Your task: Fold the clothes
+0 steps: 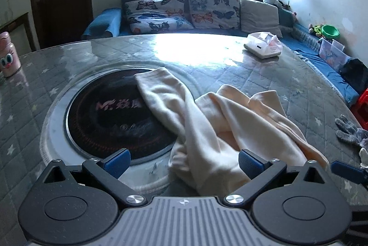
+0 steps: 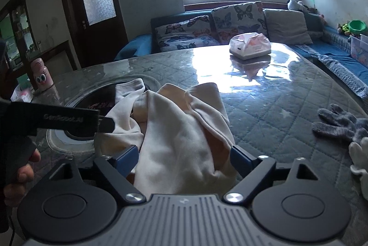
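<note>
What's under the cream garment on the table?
The cream garment overlaps the round black burner and the quilted table cover. Whatever else lies beneath its folds is hidden.

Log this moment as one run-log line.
stage: reaching for garment | cream garment: crumpled on table, unfolded | left gripper: open, cloth between jaws | right gripper: open, cloth between jaws

One crumpled cream cloth garment (image 1: pixel 220 131); two grey knitted gloves (image 2: pixel 340 124); one white tissue box (image 1: pixel 263 45); one pink cartoon-faced bottle (image 1: pixel 8 55); two butterfly-print cushions (image 1: pixel 214 7); one plain grey cushion (image 1: pixel 260 14).
</note>
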Demonstrator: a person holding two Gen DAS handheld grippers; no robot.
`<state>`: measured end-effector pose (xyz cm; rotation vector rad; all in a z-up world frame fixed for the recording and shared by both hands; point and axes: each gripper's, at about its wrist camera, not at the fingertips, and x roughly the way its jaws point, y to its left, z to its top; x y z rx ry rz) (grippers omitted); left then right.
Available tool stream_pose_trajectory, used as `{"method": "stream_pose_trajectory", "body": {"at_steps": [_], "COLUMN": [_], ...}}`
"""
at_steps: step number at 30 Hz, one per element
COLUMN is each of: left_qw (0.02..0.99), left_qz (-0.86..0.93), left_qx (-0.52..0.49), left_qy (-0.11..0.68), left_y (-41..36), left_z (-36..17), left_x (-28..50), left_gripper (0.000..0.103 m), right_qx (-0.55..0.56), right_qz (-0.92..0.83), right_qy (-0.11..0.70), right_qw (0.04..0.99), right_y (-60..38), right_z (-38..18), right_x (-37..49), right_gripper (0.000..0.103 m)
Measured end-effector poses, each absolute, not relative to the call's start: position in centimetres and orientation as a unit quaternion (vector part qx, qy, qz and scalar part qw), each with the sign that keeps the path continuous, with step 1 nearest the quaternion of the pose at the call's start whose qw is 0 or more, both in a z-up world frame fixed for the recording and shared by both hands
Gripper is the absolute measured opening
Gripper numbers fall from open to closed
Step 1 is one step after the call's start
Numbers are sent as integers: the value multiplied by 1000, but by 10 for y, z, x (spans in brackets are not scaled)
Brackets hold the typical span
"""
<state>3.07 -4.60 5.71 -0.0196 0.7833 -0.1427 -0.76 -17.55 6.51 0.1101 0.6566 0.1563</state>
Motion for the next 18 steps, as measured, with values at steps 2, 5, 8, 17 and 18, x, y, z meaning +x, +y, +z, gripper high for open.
{"method": "stream_pose_trajectory", "body": {"at_steps": [2,5,8,17,18], "left_qw": [919,914,909,912,913], "left_qz": [-68,-76,-86,-116,-115], "left_qx": [-10,-10,-15,-26,-27], "left_qy": [387,398,407,393,391], "left_y": [-47,-46,-43,-35,-33], "left_z": [54,47,40,41,42], "left_x": [41,52,58,54,53], "left_gripper": [86,72,57,10,9], "right_qx": [49,37,24,-24,-30], "right_qz": [79,82,88,142,148], "right_qy": [322,320,320,330,330], "right_qw": [942,943,943,933,932], "right_y": [-175,-174,-172,-146,-142], "right_z": [66,68,68,65,64], "right_x": [1,12,26,76,81], "right_gripper": [79,75,71,58,58]}}
